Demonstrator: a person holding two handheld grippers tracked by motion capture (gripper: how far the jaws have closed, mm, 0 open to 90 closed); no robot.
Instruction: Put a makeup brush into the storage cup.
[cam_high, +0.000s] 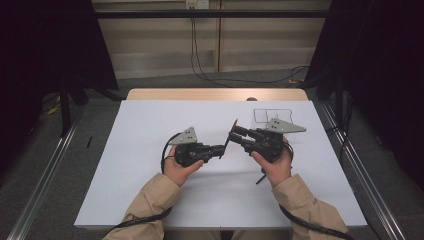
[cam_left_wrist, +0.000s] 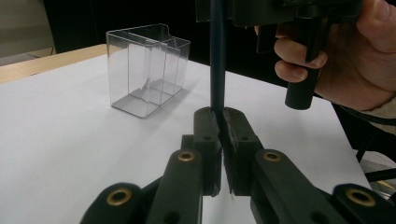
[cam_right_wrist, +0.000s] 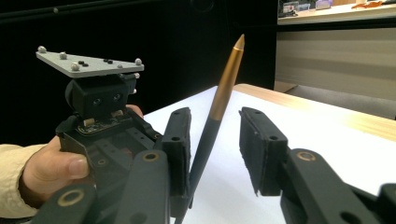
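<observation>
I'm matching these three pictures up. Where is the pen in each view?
High view: the pen slants at the centre of the white table.
Left gripper view: pen rises upright from the shut left tool.
Right gripper view: pen leans between the jaws of the right tool, copper end up.
Shared landmark: the white table.
</observation>
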